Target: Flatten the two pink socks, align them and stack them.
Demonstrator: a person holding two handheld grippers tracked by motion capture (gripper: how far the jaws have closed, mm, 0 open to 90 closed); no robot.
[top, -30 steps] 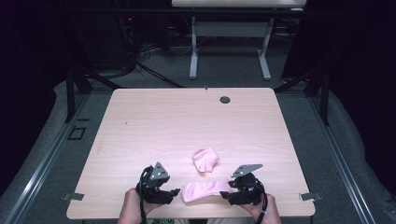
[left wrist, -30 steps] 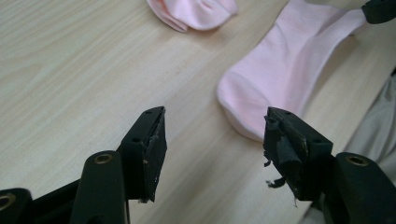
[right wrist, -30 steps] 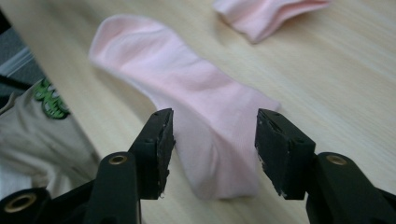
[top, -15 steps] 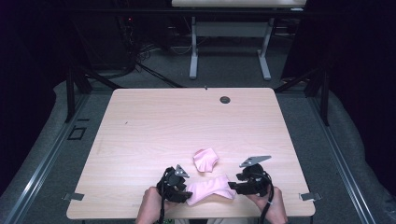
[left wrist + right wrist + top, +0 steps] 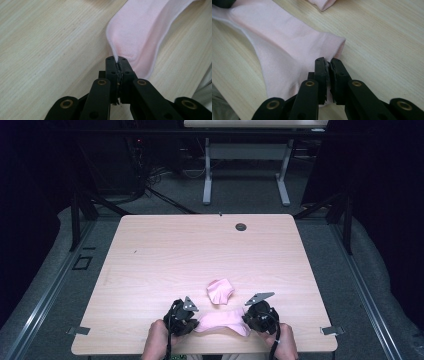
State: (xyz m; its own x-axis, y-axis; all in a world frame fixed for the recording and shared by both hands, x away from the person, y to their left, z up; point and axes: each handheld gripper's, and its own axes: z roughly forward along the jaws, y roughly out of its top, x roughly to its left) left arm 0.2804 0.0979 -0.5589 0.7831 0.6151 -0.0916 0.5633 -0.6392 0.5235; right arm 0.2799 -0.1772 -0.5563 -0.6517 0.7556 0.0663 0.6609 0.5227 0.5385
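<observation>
while both hands sit at the near edge of the counter [image 5: 150, 250], there's really not much clutter: a second pink sock [image 5: 220, 291], bunched up, lies just past the flat one, close but apart from it, and a small dark round cap [image 5: 241, 226] sits way off near the far edge. nothing blocks either gripper.

from above you get the layout: the flat pink sock [image 5: 222, 321] stretched between the left gripper [image 5: 192, 322] and the right gripper [image 5: 248, 319], near the front edge. what you can't make out from up there is the actual pinch. the left gripper view shows it: the fingers have just been closing and now sit tight on a thin fold of the sock's rounded end [image 5: 135, 30], with the fabric peaking up into the tips. the right gripper view shows its fingers, also just closed down, nipping the ribbed cuff edge [image 5: 329, 45] with only a sliver of gap, plus the corner of the other sock at the top.

the sock itself is pale pink, soft knit, lying flat with a slight curve.
</observation>
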